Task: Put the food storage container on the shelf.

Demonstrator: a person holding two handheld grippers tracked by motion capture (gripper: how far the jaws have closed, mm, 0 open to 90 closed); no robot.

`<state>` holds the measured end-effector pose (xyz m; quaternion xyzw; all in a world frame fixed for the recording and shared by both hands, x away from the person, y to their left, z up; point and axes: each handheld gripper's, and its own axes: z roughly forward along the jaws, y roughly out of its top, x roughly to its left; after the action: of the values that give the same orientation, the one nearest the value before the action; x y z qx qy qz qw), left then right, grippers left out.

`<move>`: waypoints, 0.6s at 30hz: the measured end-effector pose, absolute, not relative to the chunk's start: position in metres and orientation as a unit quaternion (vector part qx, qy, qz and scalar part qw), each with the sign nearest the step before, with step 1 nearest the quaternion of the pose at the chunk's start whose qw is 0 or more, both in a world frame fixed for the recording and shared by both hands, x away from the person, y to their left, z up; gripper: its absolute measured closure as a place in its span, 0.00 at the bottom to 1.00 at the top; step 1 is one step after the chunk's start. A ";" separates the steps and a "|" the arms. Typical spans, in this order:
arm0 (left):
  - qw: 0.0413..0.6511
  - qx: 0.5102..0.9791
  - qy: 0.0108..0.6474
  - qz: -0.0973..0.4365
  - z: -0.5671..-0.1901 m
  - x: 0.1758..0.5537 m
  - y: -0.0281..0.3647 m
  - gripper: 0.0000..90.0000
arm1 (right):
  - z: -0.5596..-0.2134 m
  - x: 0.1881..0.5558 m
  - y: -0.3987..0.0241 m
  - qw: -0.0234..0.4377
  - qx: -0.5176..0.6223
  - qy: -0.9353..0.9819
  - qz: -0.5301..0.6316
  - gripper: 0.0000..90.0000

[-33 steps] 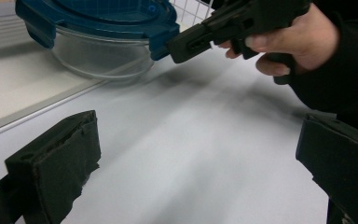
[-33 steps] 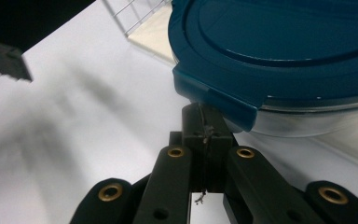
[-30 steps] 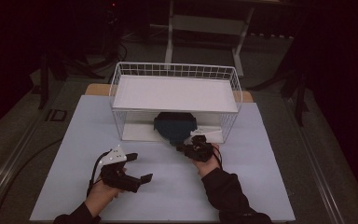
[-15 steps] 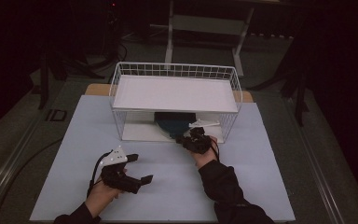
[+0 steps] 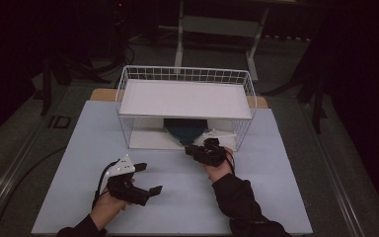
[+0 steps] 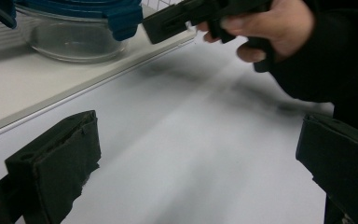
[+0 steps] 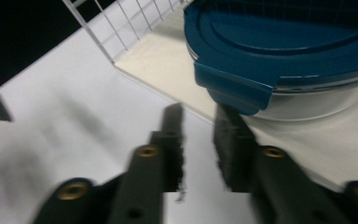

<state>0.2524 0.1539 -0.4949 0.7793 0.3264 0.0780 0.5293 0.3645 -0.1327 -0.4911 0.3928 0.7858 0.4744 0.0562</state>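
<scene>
In the high view, the container (image 5: 185, 129), glass with a blue lid, stood in the centre of the frame, on the lower level of the white wire rack (image 5: 186, 106), under its shelf. In the right gripper view the container (image 7: 289, 60) took the upper right of the frame, and one blue clip of the lid hung down over the glass wall.

The right gripper (image 5: 193, 149) was just below the rack in the high view, right of centre, and pointed to the container. In its own view the right gripper (image 7: 200, 140) had a narrow gap between the jaws; they had just been opening, and nothing was between them. The right jaw tip was just beside the blue clip; whether it touched, I cannot tell.

The left gripper (image 5: 149, 178) rested in the lower left of the high view, on the white table (image 5: 276, 197), well apart from the rack. In the left gripper view its jaws were spread wide with nothing between them.
</scene>
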 end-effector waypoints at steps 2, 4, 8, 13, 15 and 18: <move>0.528 0.780 0.326 0.076 -0.495 0.252 0.153 0.00 | -0.490 0.362 -0.135 0.056 0.392 0.784 0.479 0.73; 0.527 0.782 0.323 0.077 -0.495 0.251 0.152 0.00 | -0.487 0.357 -0.139 0.062 0.382 0.785 0.484 0.58; 0.527 0.783 0.320 0.077 -0.494 0.250 0.151 0.00 | -0.483 0.348 -0.145 0.060 0.374 0.779 0.500 0.29; 0.528 0.783 0.319 0.075 -0.493 0.248 0.152 0.00 | -0.480 0.336 -0.154 0.066 0.362 0.779 0.508 0.17; 0.529 0.783 0.319 0.076 -0.493 0.247 0.152 0.00 | -0.479 0.331 -0.157 0.067 0.357 0.779 0.511 0.17; 0.530 0.782 0.319 0.075 -0.492 0.246 0.153 0.00 | -0.479 0.321 -0.163 0.066 0.349 0.780 0.515 0.17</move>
<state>0.2457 0.1532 -0.4924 0.7819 0.3193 0.0754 0.5301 0.3212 -0.1627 -0.4786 0.3492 0.7803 0.5146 0.0664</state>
